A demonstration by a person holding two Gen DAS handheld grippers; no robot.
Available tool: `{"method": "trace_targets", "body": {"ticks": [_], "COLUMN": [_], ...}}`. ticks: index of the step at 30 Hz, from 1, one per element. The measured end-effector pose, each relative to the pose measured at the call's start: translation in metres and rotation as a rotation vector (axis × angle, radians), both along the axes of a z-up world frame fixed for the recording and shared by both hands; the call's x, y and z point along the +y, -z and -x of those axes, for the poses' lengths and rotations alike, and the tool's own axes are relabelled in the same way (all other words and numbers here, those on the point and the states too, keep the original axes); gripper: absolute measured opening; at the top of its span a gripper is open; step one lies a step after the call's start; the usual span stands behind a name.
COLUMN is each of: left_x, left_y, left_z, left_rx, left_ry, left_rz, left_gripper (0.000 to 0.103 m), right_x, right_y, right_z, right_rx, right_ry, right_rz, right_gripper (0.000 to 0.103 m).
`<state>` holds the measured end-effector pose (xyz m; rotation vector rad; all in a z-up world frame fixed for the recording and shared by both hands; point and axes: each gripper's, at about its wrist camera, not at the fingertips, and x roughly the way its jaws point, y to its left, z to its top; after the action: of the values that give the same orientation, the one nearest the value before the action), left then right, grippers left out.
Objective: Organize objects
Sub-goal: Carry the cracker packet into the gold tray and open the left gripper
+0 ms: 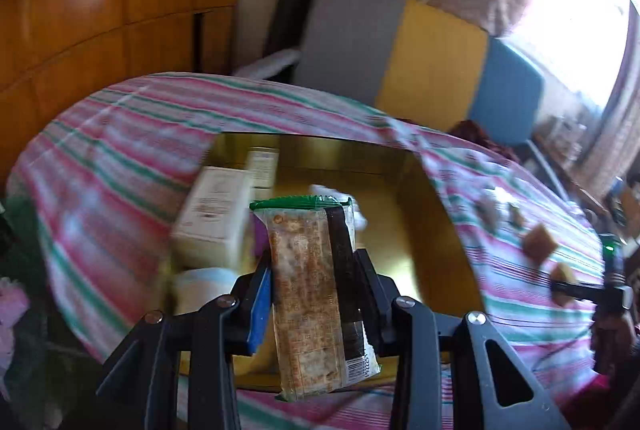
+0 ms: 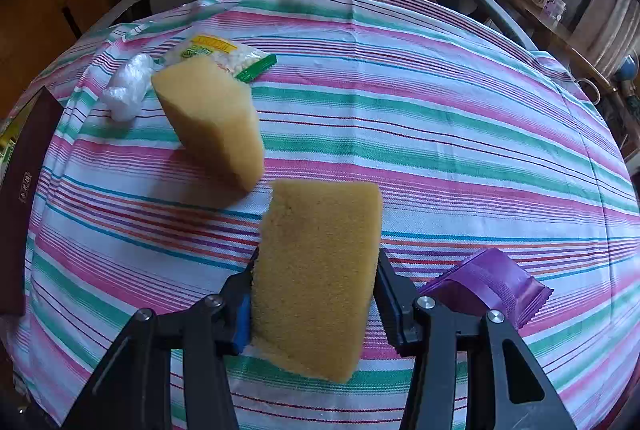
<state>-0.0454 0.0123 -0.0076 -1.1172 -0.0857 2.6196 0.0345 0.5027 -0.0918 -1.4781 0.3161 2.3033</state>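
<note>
My left gripper (image 1: 310,270) is shut on a clear snack packet (image 1: 310,290) with a green top edge and holds it upright above a gold-lined box (image 1: 424,230). The box holds a white carton (image 1: 214,218), a smaller carton (image 1: 262,166) and a white cup (image 1: 204,288). My right gripper (image 2: 316,286) is shut on a yellow sponge (image 2: 316,274) above the striped tablecloth (image 2: 440,118). A second yellow sponge (image 2: 212,122) lies to the far left of it. A purple packet (image 2: 490,282) lies by my right finger.
A green-edged snack bag (image 2: 224,54) and a crumpled white plastic wad (image 2: 128,86) lie at the far left. A dark brown box lid (image 2: 24,198) stands at the left edge. Several sponges (image 1: 538,242) lie on the cloth to the right of the box. Grey, yellow and blue panels (image 1: 432,58) stand behind.
</note>
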Motion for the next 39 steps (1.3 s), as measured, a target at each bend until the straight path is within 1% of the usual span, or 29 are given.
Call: {"method": "trace_targets", "body": {"ticks": [4, 6, 10, 15, 19, 22, 26, 28, 30, 32, 34, 35, 36, 37, 39], "left_x": [-0.001, 0.004, 0.014, 0.032, 0.042, 0.047, 0.039, 0.035, 0.036, 0.042, 0.047, 0.051, 0.054, 0.056, 0.064], "left_y": [0.001, 0.001, 0.0, -0.002, -0.002, 0.0, 0.003, 0.001, -0.001, 0.001, 0.007, 0.013, 0.018, 0.023, 0.034], "left_z": [0.003, 0.002, 0.001, 0.009, 0.018, 0.03, 0.06, 0.079, 0.094, 0.109, 0.126, 0.135, 0.143, 0.15, 0.16], "left_rx": [0.02, 0.037, 0.055, 0.054, 0.045, 0.009, -0.076, -0.097, -0.092, -0.089, -0.118, -0.144, -0.156, -0.162, -0.182], "left_ry": [-0.036, -0.031, -0.005, 0.029, 0.043, 0.063, 0.052, 0.04, 0.045, 0.057, 0.062, 0.09, 0.091, 0.079, 0.103], "left_rz": [0.048, 0.079, 0.115, 0.136, 0.137, 0.1, -0.012, -0.046, -0.044, -0.015, -0.009, -0.009, 0.001, 0.019, 0.076], "left_gripper": [0.037, 0.037, 0.037, 0.037, 0.037, 0.037, 0.037, 0.037, 0.037, 0.037, 0.038, 0.038, 0.038, 0.038, 0.04], "right_x": [-0.001, -0.001, -0.002, -0.003, -0.003, -0.003, -0.003, -0.004, -0.004, -0.004, -0.004, -0.004, -0.004, -0.004, -0.005], "right_y": [0.001, 0.001, 0.002, 0.001, 0.0, -0.001, 0.0, 0.0, 0.001, 0.001, 0.002, 0.002, 0.002, 0.002, 0.002], "right_z": [0.0, 0.001, 0.002, 0.001, 0.0, -0.001, -0.001, -0.001, 0.0, 0.001, 0.002, 0.002, 0.002, 0.002, 0.001], "right_rx": [0.0, 0.001, 0.001, 0.0, -0.002, -0.004, -0.005, -0.007, -0.009, -0.01, -0.01, -0.01, -0.01, -0.01, -0.009], "right_ry": [0.0, -0.001, 0.001, -0.001, -0.006, -0.008, -0.012, -0.014, -0.016, -0.019, -0.02, -0.02, -0.02, -0.02, -0.02], "right_rz": [-0.006, -0.01, -0.018, -0.02, -0.022, -0.024, -0.028, -0.03, -0.032, -0.035, -0.034, -0.034, -0.034, -0.034, -0.033], "right_gripper": [0.051, 0.051, 0.051, 0.051, 0.051, 0.052, 0.052, 0.051, 0.052, 0.051, 0.052, 0.052, 0.052, 0.052, 0.052]}}
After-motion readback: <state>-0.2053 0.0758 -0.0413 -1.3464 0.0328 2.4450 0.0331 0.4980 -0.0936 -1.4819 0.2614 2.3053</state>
